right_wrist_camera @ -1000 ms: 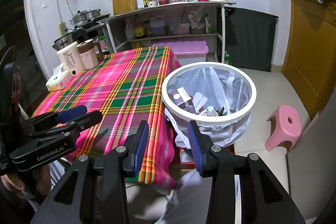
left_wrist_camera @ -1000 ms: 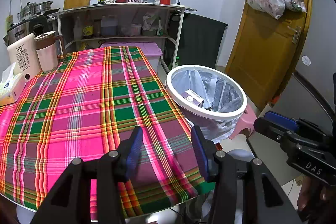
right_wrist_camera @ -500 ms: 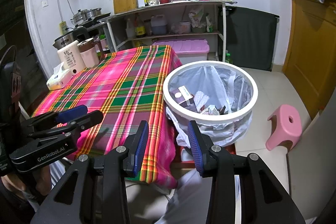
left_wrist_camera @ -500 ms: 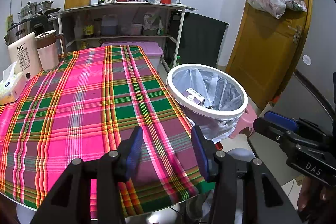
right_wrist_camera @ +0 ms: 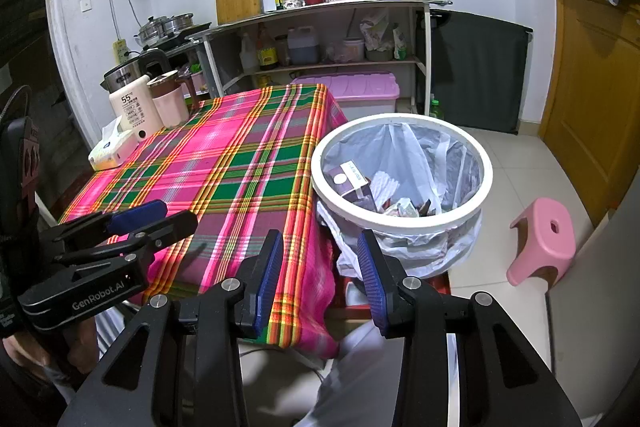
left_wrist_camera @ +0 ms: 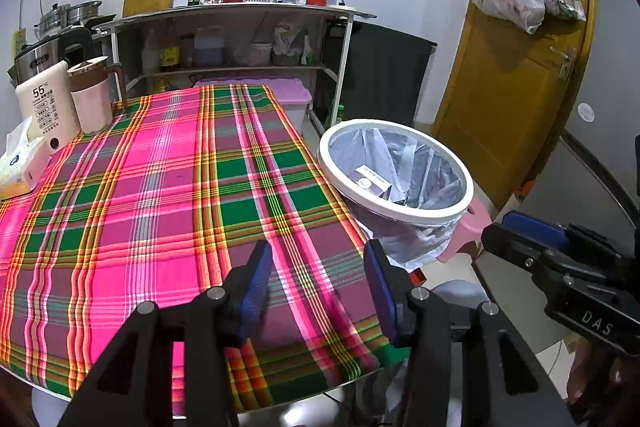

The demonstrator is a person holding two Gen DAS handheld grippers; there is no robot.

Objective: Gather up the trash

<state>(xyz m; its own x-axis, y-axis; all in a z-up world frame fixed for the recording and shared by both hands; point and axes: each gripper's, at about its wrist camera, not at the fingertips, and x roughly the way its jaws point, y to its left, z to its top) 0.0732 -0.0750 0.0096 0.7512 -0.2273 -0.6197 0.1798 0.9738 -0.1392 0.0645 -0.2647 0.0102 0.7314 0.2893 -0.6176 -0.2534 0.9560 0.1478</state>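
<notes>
A white-rimmed trash bin (left_wrist_camera: 416, 217) (right_wrist_camera: 400, 225) lined with a clear bag stands on the floor at the right edge of the table. Inside lie a purple carton (left_wrist_camera: 372, 181) (right_wrist_camera: 348, 181) and crumpled wrappers (right_wrist_camera: 404, 207). My left gripper (left_wrist_camera: 320, 283) hovers open over the plaid tablecloth (left_wrist_camera: 160, 187) near its front right corner, with nothing between the blue pads. My right gripper (right_wrist_camera: 320, 275) is open and bare too, over the cloth's hanging corner (right_wrist_camera: 304, 307) just short of the bin. Each gripper shows in the other's view: the right gripper (left_wrist_camera: 496, 225), the left gripper (right_wrist_camera: 176, 213).
At the table's far left stand a tissue box (left_wrist_camera: 20, 167), a white thermos jug (left_wrist_camera: 44, 103) and a pink mug (left_wrist_camera: 92, 95). A pink stool (right_wrist_camera: 544, 239) is on the tiled floor right of the bin. Behind are a shelf unit (right_wrist_camera: 320, 27), a lilac-lidded storage box (right_wrist_camera: 360, 91) and a wooden door (left_wrist_camera: 512, 87).
</notes>
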